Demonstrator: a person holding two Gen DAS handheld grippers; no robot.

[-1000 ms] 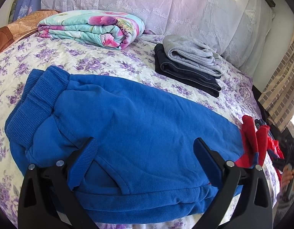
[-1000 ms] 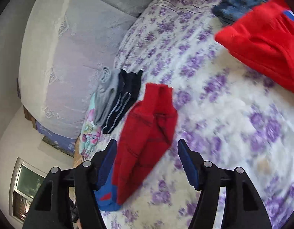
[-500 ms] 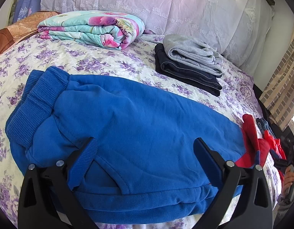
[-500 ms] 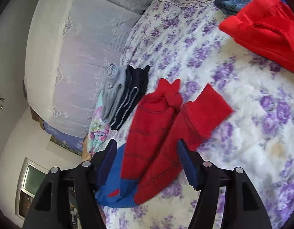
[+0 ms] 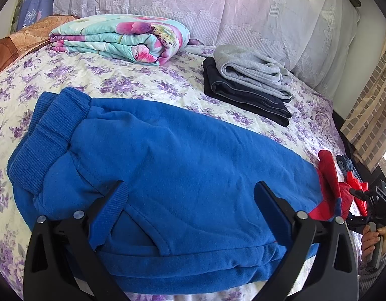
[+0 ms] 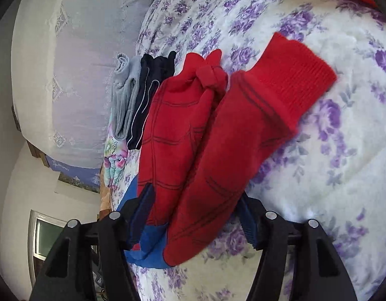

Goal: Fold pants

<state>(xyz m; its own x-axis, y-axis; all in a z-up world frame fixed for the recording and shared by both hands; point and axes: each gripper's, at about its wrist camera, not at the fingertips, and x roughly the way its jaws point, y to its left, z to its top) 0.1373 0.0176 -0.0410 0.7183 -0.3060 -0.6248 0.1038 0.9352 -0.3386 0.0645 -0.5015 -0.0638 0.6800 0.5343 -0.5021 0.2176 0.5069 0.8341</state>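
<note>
In the left wrist view the blue pants (image 5: 182,165) fill the middle of the floral bedspread (image 5: 132,80), waistband (image 5: 42,135) at nine o'clock and the body running toward three o'clock. The left gripper (image 5: 190,195) hangs over their near edge with its jaws spread wide, gripping nothing; whether the fingers touch the cloth I cannot tell. At eleven o'clock lies a folded quilt (image 5: 122,37), at one o'clock a stack of grey clothes (image 5: 253,70) on dark clothes (image 5: 245,95), with pillows (image 5: 218,7) behind. At three o'clock the pants' red legs (image 5: 329,175) trail off, just beside the right gripper (image 5: 376,200) in the person's hand (image 5: 373,235). In the right wrist view that gripper (image 6: 195,215) is wide open, its fingers on either side of the red legs (image 6: 218,138), which run from six o'clock up to the cuffs (image 6: 293,75) at one o'clock; the jaws do not clamp the cloth. The blue part (image 6: 147,253) shows at six o'clock.
</note>
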